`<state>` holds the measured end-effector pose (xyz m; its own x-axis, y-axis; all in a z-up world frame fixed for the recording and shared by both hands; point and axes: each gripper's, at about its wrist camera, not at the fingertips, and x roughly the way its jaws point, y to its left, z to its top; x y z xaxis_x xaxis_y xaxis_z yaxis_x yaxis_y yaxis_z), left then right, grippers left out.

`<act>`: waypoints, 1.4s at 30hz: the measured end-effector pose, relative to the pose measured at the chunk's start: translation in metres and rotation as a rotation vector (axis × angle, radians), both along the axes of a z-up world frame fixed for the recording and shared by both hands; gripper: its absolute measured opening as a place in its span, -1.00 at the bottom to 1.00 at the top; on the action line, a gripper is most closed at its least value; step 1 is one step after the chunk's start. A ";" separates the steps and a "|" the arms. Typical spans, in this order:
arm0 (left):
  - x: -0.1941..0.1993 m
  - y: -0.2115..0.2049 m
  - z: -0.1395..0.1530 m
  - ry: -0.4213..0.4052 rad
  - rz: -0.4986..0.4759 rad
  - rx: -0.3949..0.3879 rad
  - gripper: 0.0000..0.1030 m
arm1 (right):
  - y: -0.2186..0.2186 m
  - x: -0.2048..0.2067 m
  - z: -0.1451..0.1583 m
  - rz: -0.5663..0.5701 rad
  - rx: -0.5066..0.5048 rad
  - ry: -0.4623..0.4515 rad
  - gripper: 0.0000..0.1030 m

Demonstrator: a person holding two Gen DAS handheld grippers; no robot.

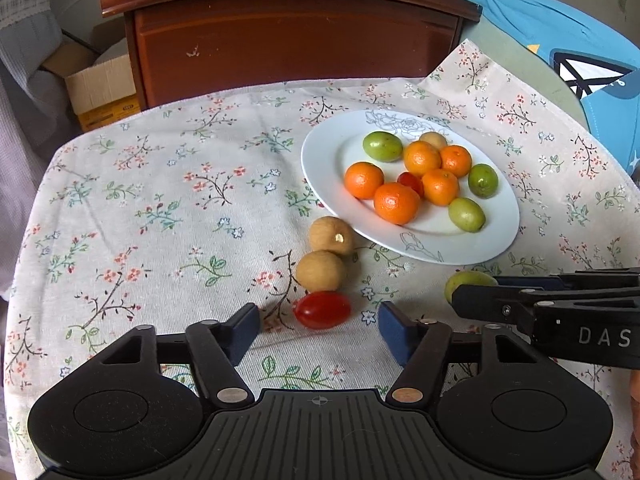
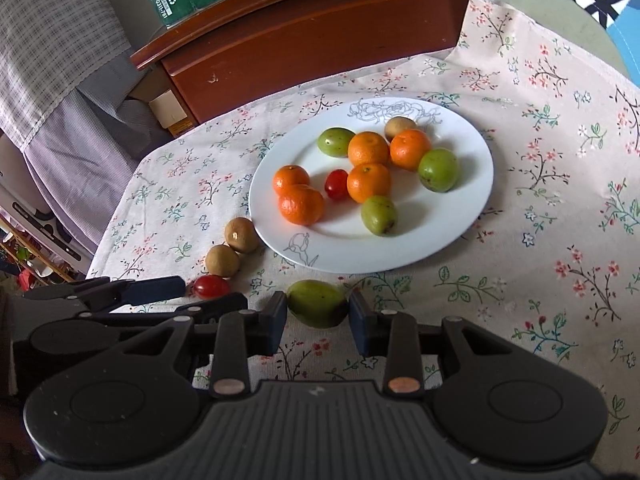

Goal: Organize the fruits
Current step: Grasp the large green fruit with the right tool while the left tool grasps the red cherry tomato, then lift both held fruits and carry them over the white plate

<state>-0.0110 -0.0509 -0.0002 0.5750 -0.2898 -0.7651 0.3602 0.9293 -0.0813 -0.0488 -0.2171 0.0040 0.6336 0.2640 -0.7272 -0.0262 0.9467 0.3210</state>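
Observation:
A white plate [image 1: 320, 160] [image 2: 476, 168] holds several small oranges, three green fruits, a cherry tomato and a brown longan. On the floral cloth in front of it lie two longans [image 1: 331, 236] [image 1: 320, 271] and a red cherry tomato [image 1: 323, 310] [image 2: 211, 286]. My left gripper [image 1: 319, 328] is open, and its blue pads stand either side of that tomato without touching it. My right gripper [image 2: 318, 322] is shut on a green fruit [image 2: 318, 308] [image 1: 466, 282] that rests on the cloth, just right of the tomato and close to the plate's near rim.
A dark wooden cabinet [image 1: 296, 40] stands behind the table's far edge, with a cardboard box [image 1: 100, 88] to its left. A blue cloth [image 1: 560, 40] lies at the far right. The two grippers sit close side by side.

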 end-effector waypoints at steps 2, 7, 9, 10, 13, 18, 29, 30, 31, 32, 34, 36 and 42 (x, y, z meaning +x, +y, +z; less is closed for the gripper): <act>0.001 0.001 0.001 0.000 0.007 -0.009 0.04 | 0.000 0.000 -0.001 0.000 0.001 0.003 -0.34; 0.000 0.002 0.000 0.000 0.005 -0.027 -0.22 | 0.001 0.001 -0.002 0.003 -0.001 0.007 -0.34; -0.001 0.001 0.000 -0.005 -0.006 -0.026 -0.36 | 0.002 0.001 -0.002 0.007 -0.003 0.007 -0.34; -0.002 0.000 0.000 -0.007 -0.008 -0.027 -0.39 | 0.003 0.001 -0.003 0.008 -0.005 0.007 -0.34; -0.004 0.000 0.001 -0.009 -0.012 -0.035 -0.47 | 0.003 0.001 -0.003 0.010 -0.004 0.006 -0.34; -0.007 0.002 0.005 -0.012 -0.015 -0.046 -0.47 | 0.005 0.001 -0.001 0.020 -0.001 -0.001 -0.34; -0.016 0.003 0.031 -0.102 -0.028 -0.060 -0.47 | 0.008 0.001 0.011 0.044 0.027 -0.041 -0.34; -0.017 0.003 0.034 -0.112 -0.029 -0.061 -0.47 | 0.008 0.001 0.013 0.043 0.030 -0.047 -0.34; -0.017 0.003 0.037 -0.121 -0.029 -0.063 -0.47 | 0.007 0.001 0.016 0.041 0.032 -0.053 -0.34; -0.017 0.004 0.040 -0.127 -0.029 -0.068 -0.47 | 0.005 0.001 0.018 0.039 0.036 -0.061 -0.34; -0.015 0.004 0.045 -0.139 -0.028 -0.078 -0.47 | 0.002 0.002 0.024 0.030 0.047 -0.077 -0.34; -0.013 0.004 0.049 -0.151 -0.028 -0.085 -0.47 | -0.001 0.003 0.030 0.021 0.058 -0.093 -0.34; 0.000 0.004 0.063 -0.158 -0.029 -0.132 -0.47 | -0.017 0.007 0.051 -0.018 0.072 -0.151 -0.34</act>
